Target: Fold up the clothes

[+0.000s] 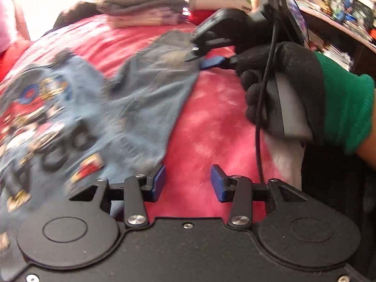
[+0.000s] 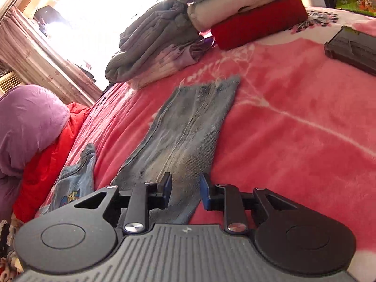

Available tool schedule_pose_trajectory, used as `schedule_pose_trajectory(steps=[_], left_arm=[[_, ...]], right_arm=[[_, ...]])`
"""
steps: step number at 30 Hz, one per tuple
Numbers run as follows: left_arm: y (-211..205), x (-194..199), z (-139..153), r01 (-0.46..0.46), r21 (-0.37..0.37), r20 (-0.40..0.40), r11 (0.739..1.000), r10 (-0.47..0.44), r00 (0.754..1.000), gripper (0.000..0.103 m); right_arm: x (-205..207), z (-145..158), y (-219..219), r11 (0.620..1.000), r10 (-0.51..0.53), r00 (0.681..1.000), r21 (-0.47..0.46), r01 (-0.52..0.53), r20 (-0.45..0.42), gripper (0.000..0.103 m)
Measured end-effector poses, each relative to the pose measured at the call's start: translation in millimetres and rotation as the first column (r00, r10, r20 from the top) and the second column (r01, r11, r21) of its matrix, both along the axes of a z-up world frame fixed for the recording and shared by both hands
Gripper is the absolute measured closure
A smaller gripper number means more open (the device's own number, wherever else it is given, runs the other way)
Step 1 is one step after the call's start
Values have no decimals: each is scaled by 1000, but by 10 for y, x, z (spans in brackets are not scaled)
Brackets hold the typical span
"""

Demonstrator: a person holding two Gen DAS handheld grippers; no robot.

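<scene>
A pair of light blue jeans (image 1: 145, 94) with cartoon patches (image 1: 35, 108) lies on the pink blanket (image 1: 211, 129). My left gripper (image 1: 188, 183) is open and empty, low over the blanket beside the jeans' right edge. The right gripper (image 1: 199, 58) shows in the left wrist view at the far end of the leg. In the right wrist view the jeans leg (image 2: 185, 129) stretches away from my right gripper (image 2: 185, 192), which is open just above the cloth, holding nothing.
Folded clothes are stacked at the far side: a grey pile (image 2: 152, 40), a cream and red pile (image 2: 246, 16). A black device (image 2: 352, 49) lies on the blanket at right. A purple pillow (image 2: 28, 122) and red cloth (image 2: 47, 164) sit left. A cluttered desk (image 1: 340, 23) stands at right.
</scene>
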State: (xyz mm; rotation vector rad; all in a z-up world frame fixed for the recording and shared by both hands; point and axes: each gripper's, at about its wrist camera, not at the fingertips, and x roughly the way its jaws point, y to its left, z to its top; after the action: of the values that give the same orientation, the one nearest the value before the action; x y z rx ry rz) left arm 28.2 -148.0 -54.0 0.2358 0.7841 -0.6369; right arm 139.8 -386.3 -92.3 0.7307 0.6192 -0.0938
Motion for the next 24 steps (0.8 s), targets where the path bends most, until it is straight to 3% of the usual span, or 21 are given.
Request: schedule_pose_trajectory(steps=[5,10,12,13,14,16,18,21,24], left_arm=[[380,11,186,-134,-81,11,988,136,991,62],[897,40,208,-305,-135,-75,943,298,952,54],[1135,55,202,-394,-151,-111,907,380,918,54],[1268,50,217,-443,-161,-122,882,428,896,54],[1401,45,231,-491,-171,-133,854,474,871,54],[1663,24,288,-569,-196,-139,799,551,823,54],[1870,15,361,-624,-215,-120,751,614,780,54],[2046,30,409,-654,-236,-106,719,650,753,54],[2013,33,336,-641,-230,-131,732,630,766,54]], right_arm=[[-50,74,-116,999,-47,999,21,47,25,75],[-69,167,-139,995,24,986,95,-40,163,73],[-1,188,-69,993,82,983,66,-94,162,64],[43,154,-42,996,76,990,44,-82,115,54],[73,108,-43,999,33,998,3,-33,47,51],[47,8,-166,998,-57,998,32,57,4,70],[27,9,-197,996,-83,997,15,83,-6,67],[-9,133,-17,998,10,999,-60,-7,45,59],[-113,317,392,966,225,968,-156,-207,109,59]])
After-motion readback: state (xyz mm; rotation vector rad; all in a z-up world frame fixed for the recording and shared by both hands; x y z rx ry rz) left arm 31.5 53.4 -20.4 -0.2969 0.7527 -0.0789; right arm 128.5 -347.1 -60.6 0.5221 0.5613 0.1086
